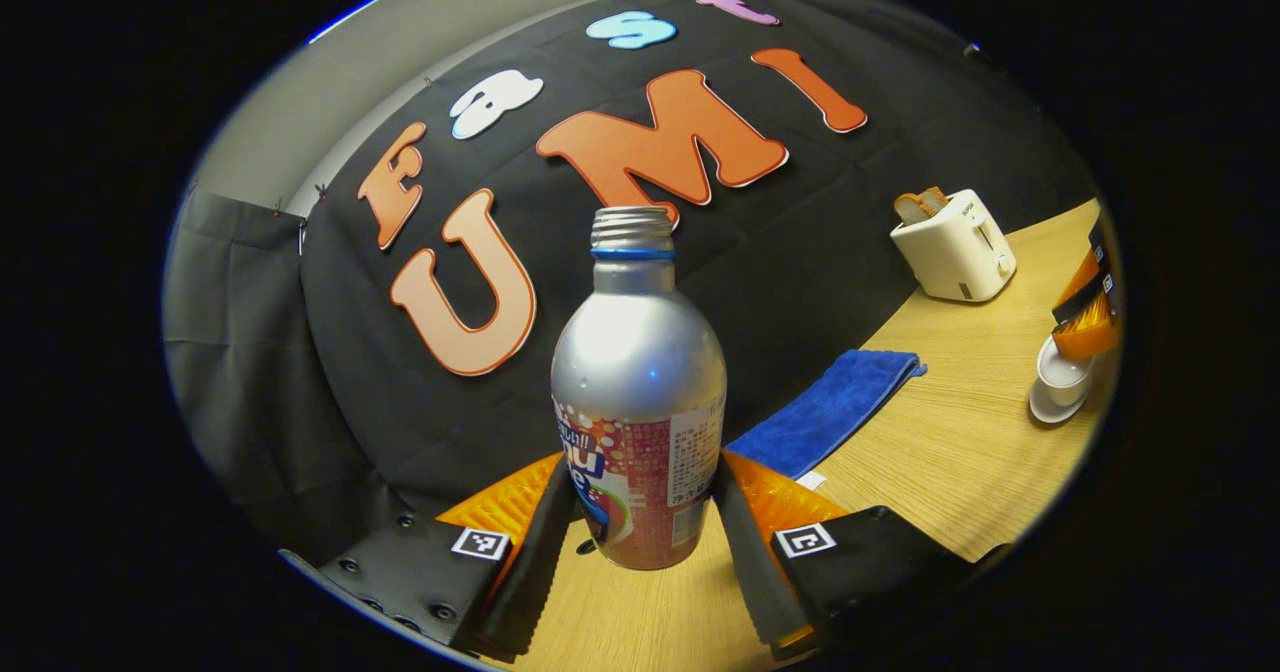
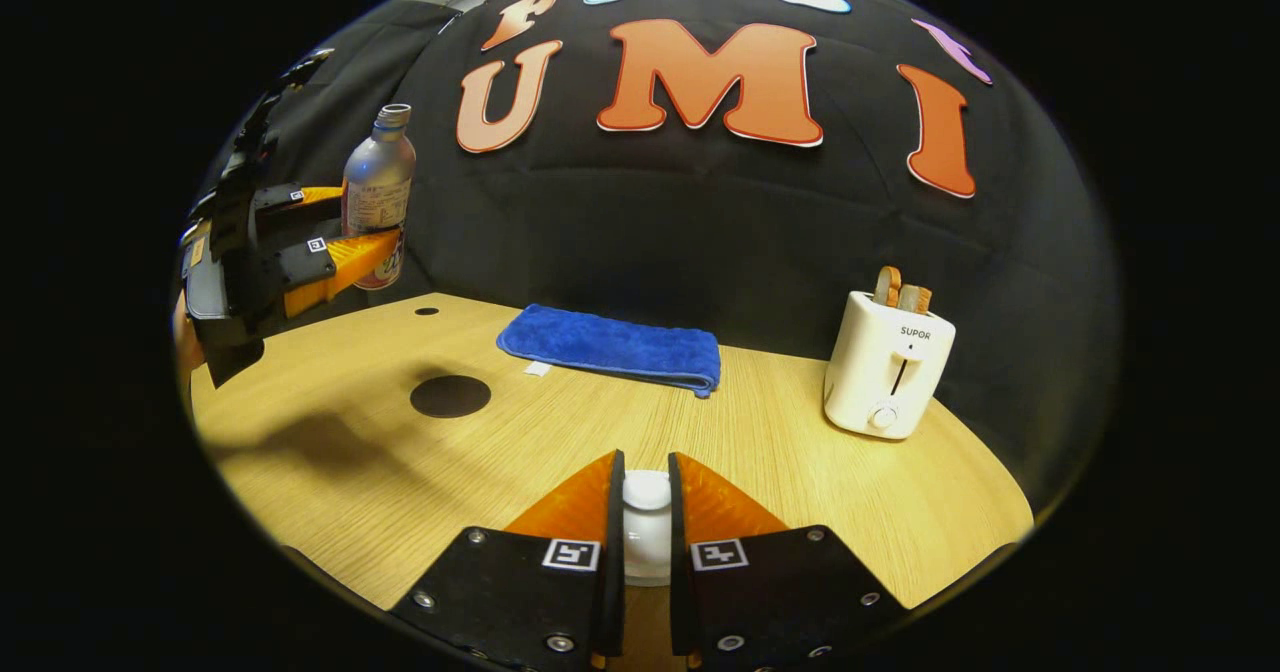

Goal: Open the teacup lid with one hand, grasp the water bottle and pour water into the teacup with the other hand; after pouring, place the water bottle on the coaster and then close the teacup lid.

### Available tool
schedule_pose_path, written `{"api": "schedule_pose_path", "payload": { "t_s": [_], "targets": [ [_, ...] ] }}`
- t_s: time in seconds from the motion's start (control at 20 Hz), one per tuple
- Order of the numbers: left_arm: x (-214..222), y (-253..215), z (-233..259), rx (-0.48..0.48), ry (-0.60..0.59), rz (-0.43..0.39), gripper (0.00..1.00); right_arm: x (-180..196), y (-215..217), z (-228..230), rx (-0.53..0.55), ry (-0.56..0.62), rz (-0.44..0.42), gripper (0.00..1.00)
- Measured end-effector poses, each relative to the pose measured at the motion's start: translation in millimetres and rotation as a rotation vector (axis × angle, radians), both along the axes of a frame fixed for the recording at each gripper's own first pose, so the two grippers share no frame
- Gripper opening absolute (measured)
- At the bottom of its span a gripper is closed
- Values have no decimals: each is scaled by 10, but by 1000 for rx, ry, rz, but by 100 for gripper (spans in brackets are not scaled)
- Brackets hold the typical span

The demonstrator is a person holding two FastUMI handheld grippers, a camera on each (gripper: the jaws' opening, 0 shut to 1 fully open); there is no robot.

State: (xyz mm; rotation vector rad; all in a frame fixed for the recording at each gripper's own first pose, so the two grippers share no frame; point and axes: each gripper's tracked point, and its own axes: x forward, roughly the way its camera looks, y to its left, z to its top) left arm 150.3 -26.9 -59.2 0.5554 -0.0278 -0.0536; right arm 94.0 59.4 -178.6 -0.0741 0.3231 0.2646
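A silver water bottle (image 1: 638, 402) with a printed label and no cap stands upright between the fingers of my left gripper (image 1: 640, 522), which is shut on its lower half. In the right gripper view the same bottle (image 2: 378, 192) is held by the left gripper (image 2: 335, 247) at the far left, just above the table's back edge. My right gripper (image 2: 645, 512) is shut on the white teacup lid (image 2: 647, 492) by its knob. The white teacup (image 1: 1062, 377) on its saucer sits at the right, just under the right gripper (image 1: 1082, 332). A round black coaster (image 2: 450, 396) lies on the table.
A folded blue cloth (image 2: 615, 347) lies near the back wall, a white toaster (image 2: 888, 372) with bread slices stands to its right. A small dark disc (image 2: 426, 310) rests behind the coaster. The wooden table (image 2: 800, 472) is curved at its front edge.
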Motion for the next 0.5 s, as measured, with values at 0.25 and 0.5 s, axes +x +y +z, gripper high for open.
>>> {"api": "schedule_pose_path", "payload": {
  "t_s": [0.25,0.5],
  "targets": [
    [64,-25,-120,-157,51,-3,81,4,-6,5,3,-11,1,19],
    [196,-170,-481,-359,162,-40,81,-12,-54,27,37,13,-25,31]
  ]
}}
